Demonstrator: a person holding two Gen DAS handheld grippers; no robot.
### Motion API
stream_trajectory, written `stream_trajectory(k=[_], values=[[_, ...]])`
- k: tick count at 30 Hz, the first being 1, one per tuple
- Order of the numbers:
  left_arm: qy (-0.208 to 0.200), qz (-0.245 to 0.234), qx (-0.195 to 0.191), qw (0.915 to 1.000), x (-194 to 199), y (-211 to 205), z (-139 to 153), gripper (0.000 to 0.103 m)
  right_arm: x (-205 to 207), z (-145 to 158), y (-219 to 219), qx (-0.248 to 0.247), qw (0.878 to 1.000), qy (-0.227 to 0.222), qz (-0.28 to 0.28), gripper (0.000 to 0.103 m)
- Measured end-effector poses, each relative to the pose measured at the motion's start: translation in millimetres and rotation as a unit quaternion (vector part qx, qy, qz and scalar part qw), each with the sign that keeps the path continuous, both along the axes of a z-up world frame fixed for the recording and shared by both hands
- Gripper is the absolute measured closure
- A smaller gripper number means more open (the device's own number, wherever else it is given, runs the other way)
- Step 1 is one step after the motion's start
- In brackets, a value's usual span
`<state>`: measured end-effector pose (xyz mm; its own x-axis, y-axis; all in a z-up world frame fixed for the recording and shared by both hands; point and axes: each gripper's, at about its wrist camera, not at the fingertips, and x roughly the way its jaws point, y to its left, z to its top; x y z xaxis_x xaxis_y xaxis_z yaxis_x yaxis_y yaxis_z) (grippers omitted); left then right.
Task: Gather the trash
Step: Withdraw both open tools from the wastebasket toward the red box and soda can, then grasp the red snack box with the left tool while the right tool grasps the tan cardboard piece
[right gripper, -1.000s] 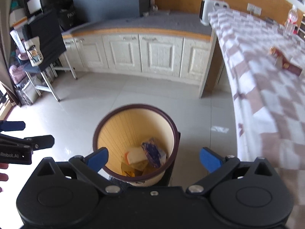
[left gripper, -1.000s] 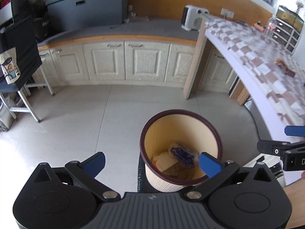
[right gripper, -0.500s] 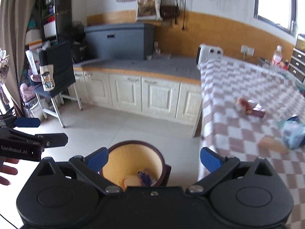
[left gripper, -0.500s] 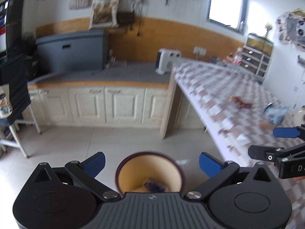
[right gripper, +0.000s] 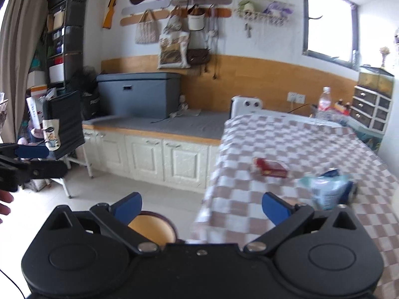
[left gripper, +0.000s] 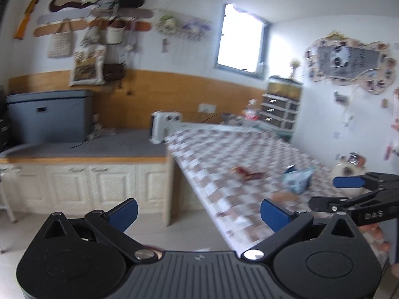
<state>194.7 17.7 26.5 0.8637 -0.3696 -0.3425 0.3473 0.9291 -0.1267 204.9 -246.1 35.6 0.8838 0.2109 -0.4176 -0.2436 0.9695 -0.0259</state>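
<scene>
Trash bin [right gripper: 152, 229] rim on floor, contents hidden, both tools spread empty

Counter [right gripper: 286, 144] cloth brown-and-white checked; wrapper [right gripper: 270, 168] red; bag [right gripper: 326, 189] pale blue-green; bin [right gripper: 154, 226] tan inside, dark maroon rim; both grippers black, blue pads [right gripper: 273, 206]; cabinets [right gripper: 149, 157] cream.

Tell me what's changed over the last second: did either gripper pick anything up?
No. Both grippers tilted up from the bin, which has slid to the bottom edge, toward the checkered table. The left gripper and right gripper have jaws open and empty, as before. The red packet and blue bag lie untouched.
</scene>
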Motion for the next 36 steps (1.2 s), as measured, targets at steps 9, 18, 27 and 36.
stream_trajectory(k=[9,18,27,36], values=[[-0.004,-0.061,0.002,0.9981,26.1,-69.9,-15.5,0.0,19.1,-18.6,-101.4,0.003,0.999,-0.027,-0.045,0.0],[0.033,-0.112,-0.004,0.9932,75.1,-127.3,-40.7,0.0,75.3,-57.8,-176.6,0.048,0.999,-0.004,-0.023,0.0],[0.05,-0.153,-0.057,0.9853,142.2,-173.5,-34.9,0.0,140.8,-79.5,-187.5,0.075,0.996,0.02,0.035,0.0],[0.123,-0.098,-0.16,0.9745,246.1,-212.3,-64.8,0.0,154.1,-96.2,-186.4,0.143,0.985,0.014,0.09,0.0]])
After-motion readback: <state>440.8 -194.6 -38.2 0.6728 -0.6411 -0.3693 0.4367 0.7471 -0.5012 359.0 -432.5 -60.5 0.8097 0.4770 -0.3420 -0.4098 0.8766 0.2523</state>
